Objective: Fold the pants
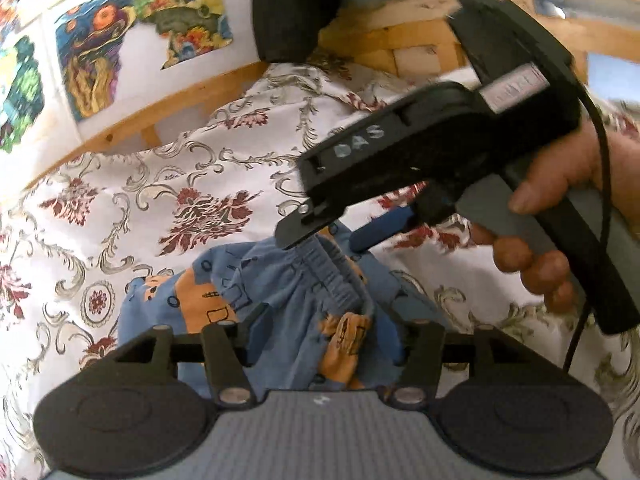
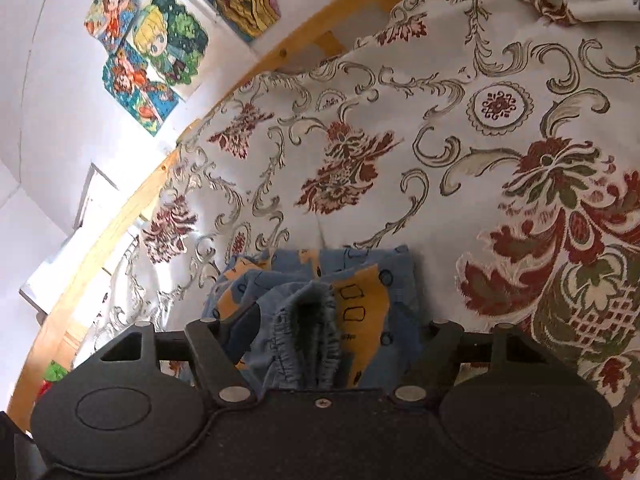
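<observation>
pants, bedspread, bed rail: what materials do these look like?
Pants: soft matte woven or knit cloth, likely cotton; it bunches, with a gathered, stitched elastic waistband. Bedspread: heavier woven fabric, perhaps jacquard; the floral scrolls have a slight sheen, though print versus weave is unclear. Bed rail: light wood, looks like pine; knots and grain show.

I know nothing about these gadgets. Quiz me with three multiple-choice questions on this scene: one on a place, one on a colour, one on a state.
1. Where do the pants lie?
A. in a basket
B. on a flowered cloth
C. on a hanger

2. What colour are the patches on the blue pants?
A. green
B. orange
C. pink

3. How do the pants look?
A. bunched up
B. folded flat
C. hanging

Answers:
1 B: patterned cloth spreads all round them.
2 B: orange shapes show on the blue fabric.
3 A: the waistband stands in crumpled folds.
</observation>
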The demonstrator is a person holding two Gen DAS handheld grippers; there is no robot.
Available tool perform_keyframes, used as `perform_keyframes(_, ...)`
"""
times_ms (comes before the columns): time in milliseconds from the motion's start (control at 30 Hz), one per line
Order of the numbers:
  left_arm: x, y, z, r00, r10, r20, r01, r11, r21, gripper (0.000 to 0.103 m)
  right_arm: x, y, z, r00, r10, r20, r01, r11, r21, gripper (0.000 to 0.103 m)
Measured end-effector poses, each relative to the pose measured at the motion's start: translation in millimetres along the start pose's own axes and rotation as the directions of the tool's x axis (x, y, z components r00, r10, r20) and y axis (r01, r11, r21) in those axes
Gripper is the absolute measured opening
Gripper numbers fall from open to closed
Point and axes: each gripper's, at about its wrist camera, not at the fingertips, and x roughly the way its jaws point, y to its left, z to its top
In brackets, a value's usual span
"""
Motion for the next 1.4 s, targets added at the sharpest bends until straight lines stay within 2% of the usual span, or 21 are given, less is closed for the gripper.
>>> perform_keyframes(67,6.8,-3.8,-0.7,1.0,-0.007,-0.03,0.008,1.0,0.028,0.06,3.3,1.3,-0.7,1.0,-0.011,-0.004,0.011,1.0,-0.008,0.071)
perform_keyframes(100,10.3,-3.3,-0.5,0.999,-0.019,-0.051,0.02,1.0,0.02,0.056,4.3,2.7,-1.4,1.0,-0.015,-0.008,0.015,1.0,-0.016,0.063)
perform_keyframes(133,12.7,-0.8,0.0,0.997,-0.046,-0.062,0.046,0.999,0.001,0.045,5.0,4.1,-1.6,1.0,-0.021,-0.008,0.021,0.999,-0.026,0.057)
perform_keyframes(200,12.6,3.4,0.6,0.994,-0.085,-0.073,0.082,0.996,-0.039,0.035,4.8,8.5,-2.7,0.999,-0.032,-0.014,0.031,0.998,-0.055,0.029)
perform_keyframes(233,11.9,4.2,1.1,0.993,-0.091,-0.073,0.088,0.995,-0.045,0.028,4.2,10.3,-3.0,0.999,-0.035,-0.012,0.034,0.997,-0.069,0.026)
perform_keyframes(300,9.8,6.0,2.8,0.993,-0.095,-0.071,0.092,0.994,-0.052,0.024,2.7,15.2,-2.7,0.999,-0.046,-0.01,0.045,0.994,-0.099,0.016)
perform_keyframes(367,7.4,9.6,6.1,0.991,-0.109,-0.072,0.103,0.991,-0.08,0.019,-2.4,19.1,-1.7,0.999,-0.047,-0.004,0.046,0.992,-0.114,0.014)
perform_keyframes(500,-0.4,19.8,14.7,0.985,-0.161,-0.069,0.147,0.974,-0.171,0.018,-21.8,20.0,3.8,0.999,-0.042,0.009,0.043,0.995,-0.094,0.013)
perform_keyframes(667,-7.6,21.4,26.8,0.977,-0.209,-0.046,0.196,0.96,-0.2,0.018,-38.2,18.2,10.0,0.997,-0.063,0.037,0.066,0.994,-0.085,0.012)
perform_keyframes(800,-2.5,19.9,27.1,0.97,-0.239,-0.048,0.225,0.954,-0.199,0.018,-35.4,9.7,11.7,0.993,-0.12,0.0,0.12,0.99,-0.076,0.013)
perform_keyframes(867,9.9,17.3,20.3,0.957,-0.277,-0.085,0.258,0.947,-0.191,0.024,-27.1,5.5,8.1,0.987,-0.155,-0.042,0.151,0.985,-0.089,0.02)
perform_keyframes(933,20.1,18.6,10.1,0.944,-0.31,-0.113,0.282,0.935,-0.213,0.03,-17.7,3.5,2.8,0.971,-0.227,-0.074,0.217,0.968,-0.123,0.037)
perform_keyframes(967,19.4,21.3,6.2,0.94,-0.325,-0.107,0.294,0.928,-0.23,0.038,-16.1,3.7,1.1,0.964,-0.257,-0.071,0.245,0.959,-0.145,0.053)
perform_keyframes(1000,15.4,24.0,4.5,0.935,-0.342,-0.096,0.311,0.919,-0.244,0.043,-16.8,4.2,0.2,0.96,-0.274,-0.06,0.262,0.952,-0.161,0.065)
perform_keyframes(1067,5.8,34.4,1.8,0.924,-0.377,-0.063,0.347,0.897,-0.273,0.063,-24.9,8.2,1.6,0.956,-0.294,-0.002,0.288,0.938,-0.192,0.081)
perform_keyframes(1133,-8.3,48.3,-2.8,0.931,-0.364,-0.023,0.343,0.894,-0.289,0.069,-33.8,12.9,2.3,0.951,-0.299,0.074,0.308,0.928,-0.211,0.093)
perform_keyframes(1200,-24.2,66.2,-7.1,0.963,-0.269,0.016,0.26,0.913,-0.314,0.075,-38.2,21.1,-0.4,0.944,-0.298,0.142,0.325,0.915,-0.24,0.102)
perform_keyframes(1267,-35.4,82.6,-12.5,0.996,-0.081,0.034,0.088,0.928,-0.361,0.095,-35.9,30.7,-5.4,0.935,-0.306,0.181,0.347,0.898,-0.272,0.102)
perform_keyframes(1300,-37.6,89.6,-15.6,0.999,0.014,0.028,-0.002,0.923,-0.384,0.099,-32.1,38.2,-10.3,0.927,-0.317,0.199,0.366,0.879,-0.305,0.102)
perform_keyframes(1333,-37.9,98.0,-20.8,0.994,0.111,0.012,-0.096,0.907,-0.411,0.1,-27.8,45.7,-15.7,0.921,-0.327,0.213,0.384,0.858,-0.342,0.102)
perform_keyframes(1400,-29.2,112.9,-31.5,0.978,0.197,-0.066,-0.206,0.868,-0.451,0.1,-17.6,62.0,-29.0,0.906,-0.351,0.238,0.422,0.803,-0.422,0.102)
